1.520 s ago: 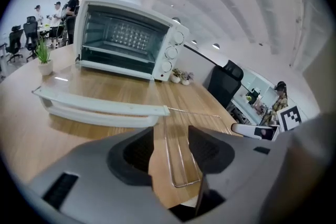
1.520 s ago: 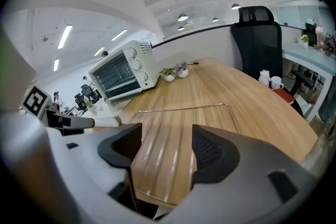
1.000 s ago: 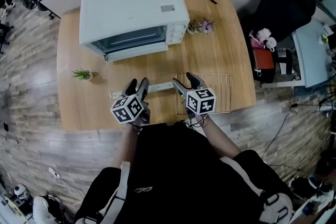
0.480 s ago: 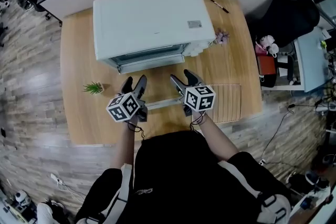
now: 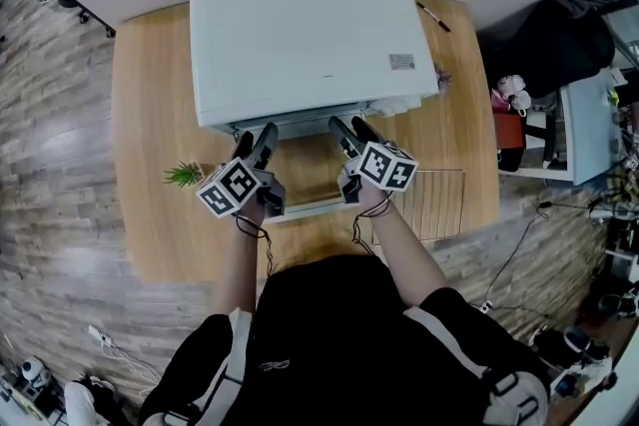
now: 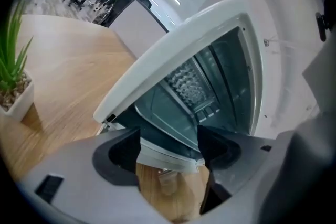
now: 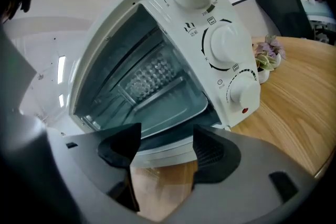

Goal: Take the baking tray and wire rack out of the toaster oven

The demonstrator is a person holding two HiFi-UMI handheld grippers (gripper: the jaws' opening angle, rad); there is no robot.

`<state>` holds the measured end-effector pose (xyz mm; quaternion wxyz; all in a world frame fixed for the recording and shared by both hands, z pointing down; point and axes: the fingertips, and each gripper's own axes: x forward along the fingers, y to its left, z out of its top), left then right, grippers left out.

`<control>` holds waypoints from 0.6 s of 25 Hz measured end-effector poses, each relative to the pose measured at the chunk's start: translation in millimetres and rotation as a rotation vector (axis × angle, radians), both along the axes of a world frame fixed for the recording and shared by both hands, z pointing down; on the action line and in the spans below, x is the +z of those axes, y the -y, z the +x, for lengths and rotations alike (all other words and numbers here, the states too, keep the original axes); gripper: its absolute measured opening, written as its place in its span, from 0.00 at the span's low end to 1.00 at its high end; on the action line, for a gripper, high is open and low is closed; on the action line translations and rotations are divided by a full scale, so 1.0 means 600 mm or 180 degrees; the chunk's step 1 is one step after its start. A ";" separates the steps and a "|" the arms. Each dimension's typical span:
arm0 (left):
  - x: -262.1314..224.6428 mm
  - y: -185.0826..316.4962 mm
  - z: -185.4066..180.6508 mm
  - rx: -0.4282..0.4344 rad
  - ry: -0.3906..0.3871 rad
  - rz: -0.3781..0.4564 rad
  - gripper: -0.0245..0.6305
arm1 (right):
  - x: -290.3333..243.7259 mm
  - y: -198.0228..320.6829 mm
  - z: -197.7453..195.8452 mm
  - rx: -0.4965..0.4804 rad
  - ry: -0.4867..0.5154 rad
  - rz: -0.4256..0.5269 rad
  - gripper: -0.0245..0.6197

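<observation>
The white toaster oven [image 5: 310,45] stands at the back of the wooden table, and its glass door [image 5: 305,170] lies open and flat. A baking tray [image 7: 168,110] sits low inside the cavity and also shows in the left gripper view [image 6: 168,113]. The wire rack [image 5: 431,205] lies on the table to the right of the door. My left gripper [image 5: 256,139] [image 6: 169,141] hovers over the door at the oven mouth. Its jaws have just been opening and hold nothing. My right gripper [image 5: 348,127] [image 7: 165,139] is beside it, open and empty.
A small potted plant [image 5: 183,175] stands left of the door. A flower pot [image 7: 268,57] sits to the right of the oven, past the control knobs [image 7: 241,92]. A pen [image 5: 434,17] lies at the table's back right corner. A black chair [image 5: 549,35] stands to the right.
Both grippers have moved forward from the door's handle edge, over the open door, up to the oven mouth. The left jaws stand wider apart than before.
</observation>
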<state>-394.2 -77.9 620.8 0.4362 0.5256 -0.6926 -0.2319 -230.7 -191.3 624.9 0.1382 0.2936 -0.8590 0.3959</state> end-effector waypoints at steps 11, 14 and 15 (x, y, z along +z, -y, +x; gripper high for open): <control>0.035 0.010 -0.045 -0.0296 -0.0189 -0.0094 0.51 | 0.023 0.058 -0.010 0.0521 0.0208 -0.0394 0.44; 0.039 0.007 -0.049 -0.0295 -0.0001 -0.0265 0.31 | 0.029 0.064 -0.008 0.0555 0.0140 -0.0421 0.33; 0.035 0.008 -0.047 -0.0284 0.0044 -0.0266 0.28 | 0.029 0.063 -0.008 0.0536 0.0133 -0.0420 0.33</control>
